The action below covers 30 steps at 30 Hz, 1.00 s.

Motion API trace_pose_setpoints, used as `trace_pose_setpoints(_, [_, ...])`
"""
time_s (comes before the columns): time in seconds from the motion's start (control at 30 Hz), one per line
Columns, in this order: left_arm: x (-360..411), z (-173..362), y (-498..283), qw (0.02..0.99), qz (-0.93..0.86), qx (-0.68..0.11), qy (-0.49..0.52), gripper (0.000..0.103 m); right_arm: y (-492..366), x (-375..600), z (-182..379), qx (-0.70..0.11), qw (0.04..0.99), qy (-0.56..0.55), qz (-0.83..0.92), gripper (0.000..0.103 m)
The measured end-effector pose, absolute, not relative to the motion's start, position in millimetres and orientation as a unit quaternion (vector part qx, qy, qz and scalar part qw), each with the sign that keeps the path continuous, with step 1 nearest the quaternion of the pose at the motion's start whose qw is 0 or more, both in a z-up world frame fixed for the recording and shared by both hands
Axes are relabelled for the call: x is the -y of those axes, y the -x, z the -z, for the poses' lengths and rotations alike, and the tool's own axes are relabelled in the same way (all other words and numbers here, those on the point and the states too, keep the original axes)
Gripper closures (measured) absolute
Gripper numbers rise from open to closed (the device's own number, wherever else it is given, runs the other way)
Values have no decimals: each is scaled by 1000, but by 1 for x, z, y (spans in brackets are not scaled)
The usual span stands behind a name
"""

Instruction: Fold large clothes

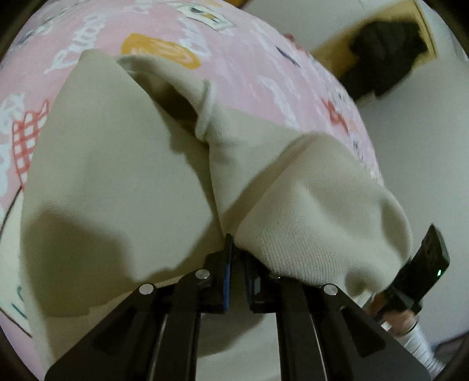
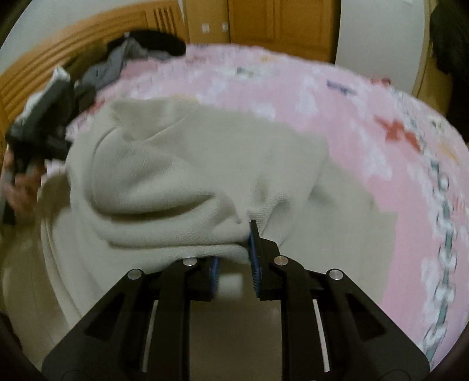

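Note:
A large cream knitted garment lies on a pink patterned bedsheet, with a white drawstring on it. My left gripper is shut on a bunched edge of the garment and lifts it. In the right wrist view the same garment is bunched in front of my right gripper, whose jaws stand a little apart with a fold of the cloth pinched between them. The right gripper shows at the right edge of the left wrist view, and the left gripper at the left edge of the right wrist view.
A pile of dark and grey clothes lies at the far end of the bed by the wooden headboard. Wooden cabinet doors stand behind. A dark garment lies beyond the bed. Pale floor shows below the grippers.

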<state>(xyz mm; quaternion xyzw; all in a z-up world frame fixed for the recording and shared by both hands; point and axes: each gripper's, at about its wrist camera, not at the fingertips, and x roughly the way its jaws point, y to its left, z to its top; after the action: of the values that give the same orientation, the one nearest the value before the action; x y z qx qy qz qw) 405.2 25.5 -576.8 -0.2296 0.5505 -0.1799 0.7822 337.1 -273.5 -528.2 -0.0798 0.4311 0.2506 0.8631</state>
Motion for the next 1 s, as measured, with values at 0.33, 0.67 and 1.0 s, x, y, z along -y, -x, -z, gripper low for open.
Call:
trace_pose_setpoints(0.33, [-77,581,-389,712,160,-595,336,74,-332,334,530,-510,765,-279,-278,22])
trace_pose_setpoints(0.67, [-74,617,-420,668,127,-604,415,57,-370,279,563,-517,725,-339,-303,78])
trace_pose_setpoints(1.0, [-108,598,-472,659,180,-520,514,99,-365,242,483,-315,813,-223,-437,87])
